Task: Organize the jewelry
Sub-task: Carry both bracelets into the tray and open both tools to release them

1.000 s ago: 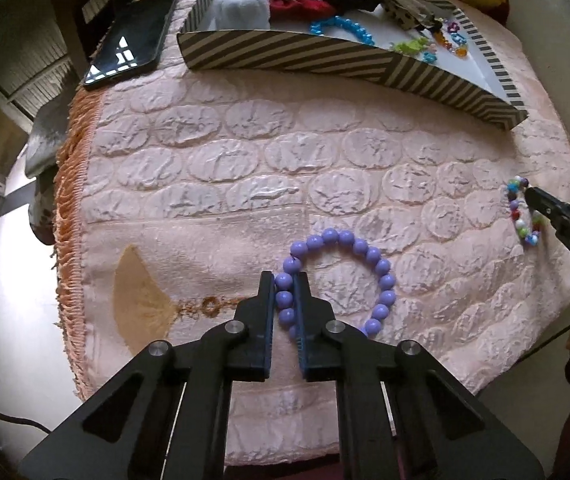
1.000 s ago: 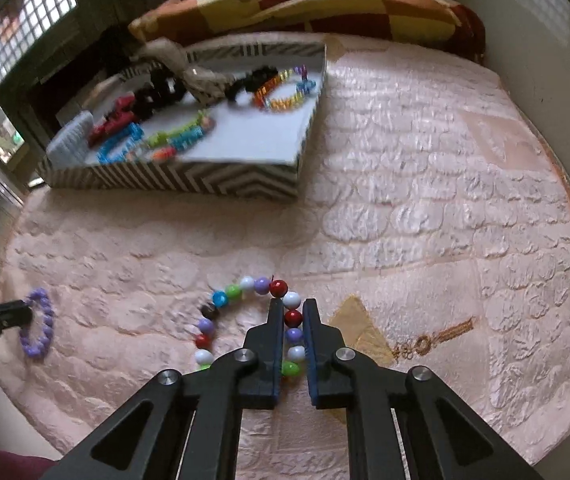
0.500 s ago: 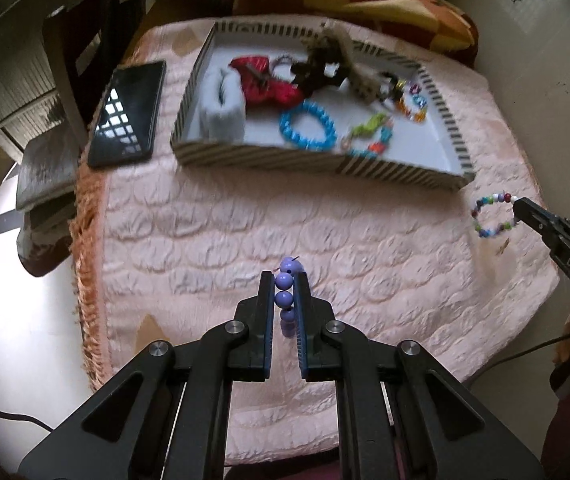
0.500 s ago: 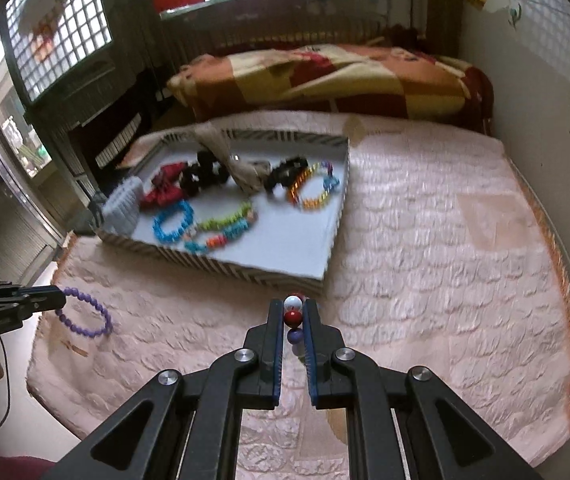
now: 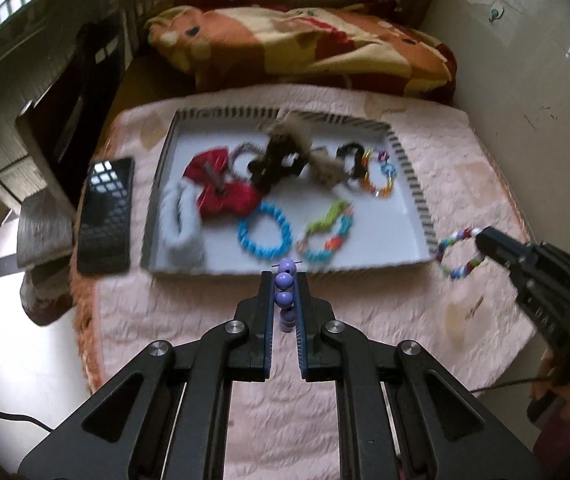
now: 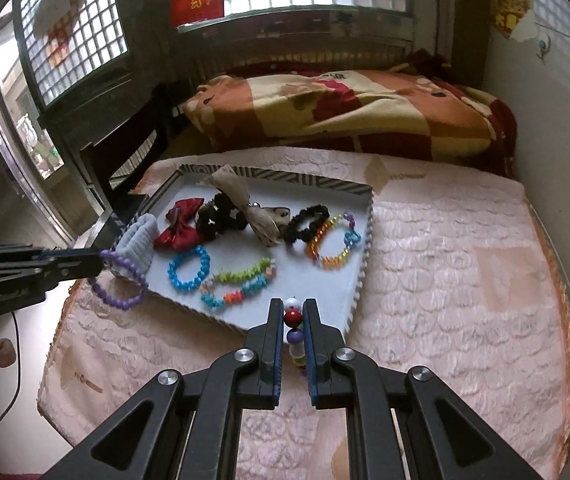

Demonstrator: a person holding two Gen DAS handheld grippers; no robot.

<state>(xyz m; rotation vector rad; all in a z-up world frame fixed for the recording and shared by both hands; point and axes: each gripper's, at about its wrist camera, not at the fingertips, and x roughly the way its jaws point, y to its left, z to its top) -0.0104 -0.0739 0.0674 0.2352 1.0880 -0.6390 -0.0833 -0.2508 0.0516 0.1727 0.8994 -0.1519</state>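
My left gripper [image 5: 284, 280] is shut on a purple bead bracelet [image 5: 285, 299], held in the air in front of the striped tray [image 5: 415, 184]. From the right wrist view the same purple bracelet [image 6: 119, 280] hangs from the left gripper [image 6: 99, 261] at the tray's near left corner. My right gripper [image 6: 293, 312] is shut on a multicoloured bead bracelet [image 6: 293, 320], lifted just in front of the tray [image 6: 365, 240]. In the left wrist view that multicoloured bracelet [image 5: 459, 254] dangles from the right gripper [image 5: 481, 238] beside the tray's right wall.
The tray holds a blue bracelet [image 5: 265, 234], a green-and-orange one [image 5: 327, 236], an orange one [image 5: 379, 178], a red bow [image 5: 217, 188], dark scrunchies and a white fuzzy band [image 5: 179, 224]. A black phone [image 5: 105, 216] lies left of the tray on the pink quilted cloth [image 6: 445, 280]. A patterned blanket [image 6: 345, 112] lies behind.
Both grippers have lifted their bracelets off the cloth and risen, tilting up toward the tray. The tray now appears farther below and fully in view.
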